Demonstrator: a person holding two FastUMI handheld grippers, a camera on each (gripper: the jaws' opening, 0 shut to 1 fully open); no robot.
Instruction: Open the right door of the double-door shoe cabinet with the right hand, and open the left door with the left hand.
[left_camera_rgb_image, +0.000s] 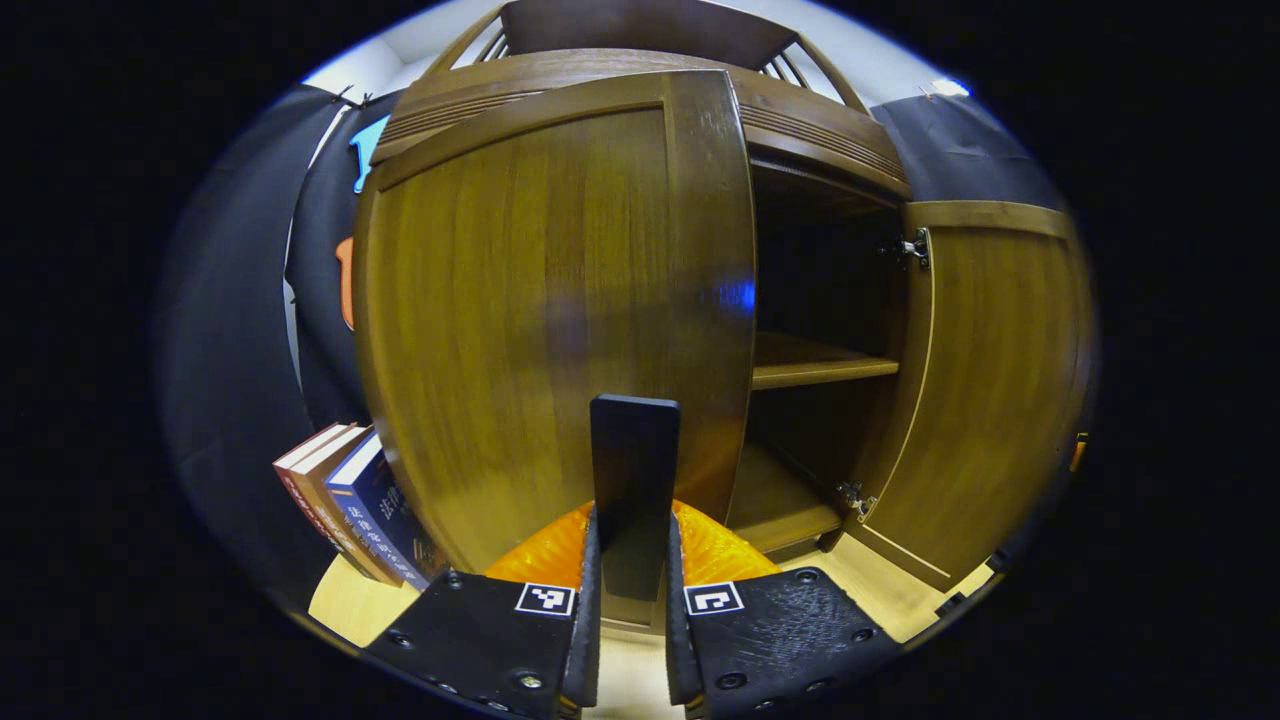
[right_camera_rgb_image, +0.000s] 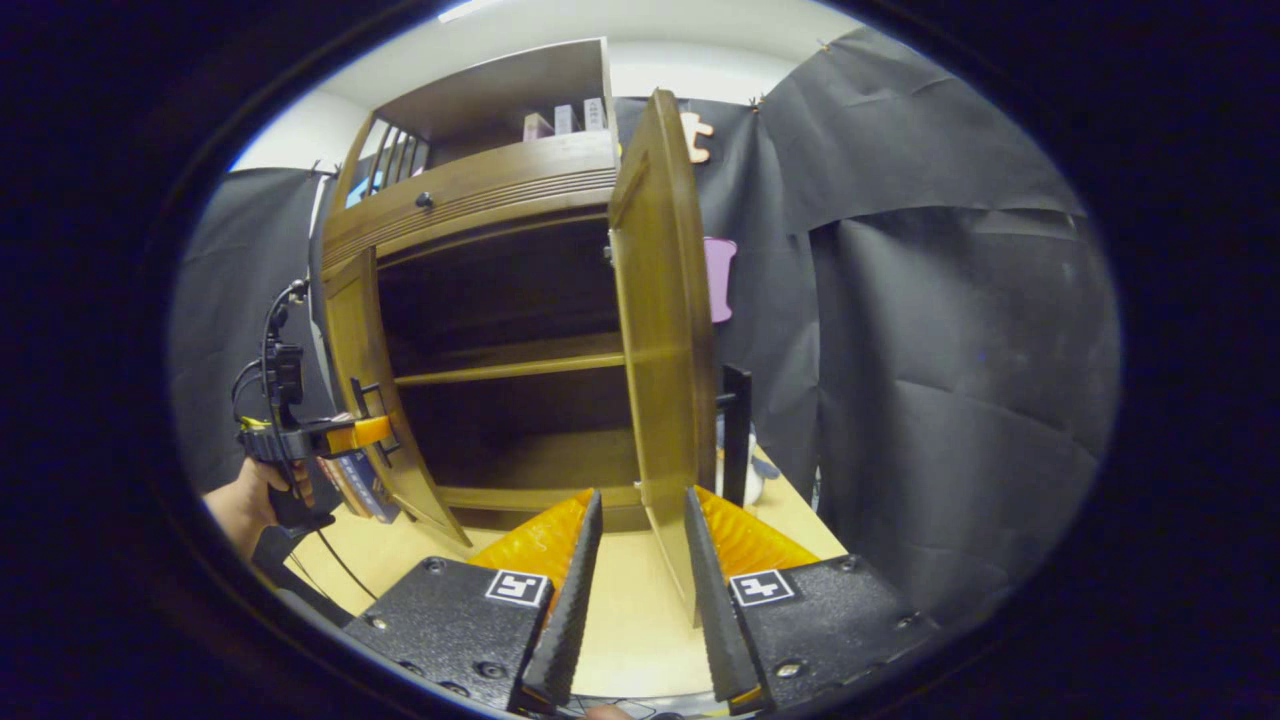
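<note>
Cabinet (right_camera_rgb_image: 500, 190): stands on the light wooden surface (right_camera_rgb_image: 630, 610), inside dark, with a shelf (right_camera_rgb_image: 510, 368) across the middle

Right door (right_camera_rgb_image: 665, 330): swung wide open, seen edge-on in the right gripper view; its lower edge lies between the two fingers

Right gripper (right_camera_rgb_image: 640, 575): jaws a little open around the door edge; I cannot tell if they touch it, so it is not a firm hold

Left door (left_camera_rgb_image: 560, 300): partly open, so the inside shows beside it in the left gripper view

Handle (left_camera_rgb_image: 634, 470): dark upright bar on the left door, between the fingers

Left gripper (left_camera_rgb_image: 632, 560): jaws narrow, closed on the handle as it seems; a hand (right_camera_rgb_image: 250, 500) holds this gripper

Step in hand: I judge it is the swing of the left door

How to do it well: keep the jaws tight on the handle, pull along the arc of the hinge, not straight back; watch the books (left_camera_rgb_image: 350, 500) near the door's left side
</note>
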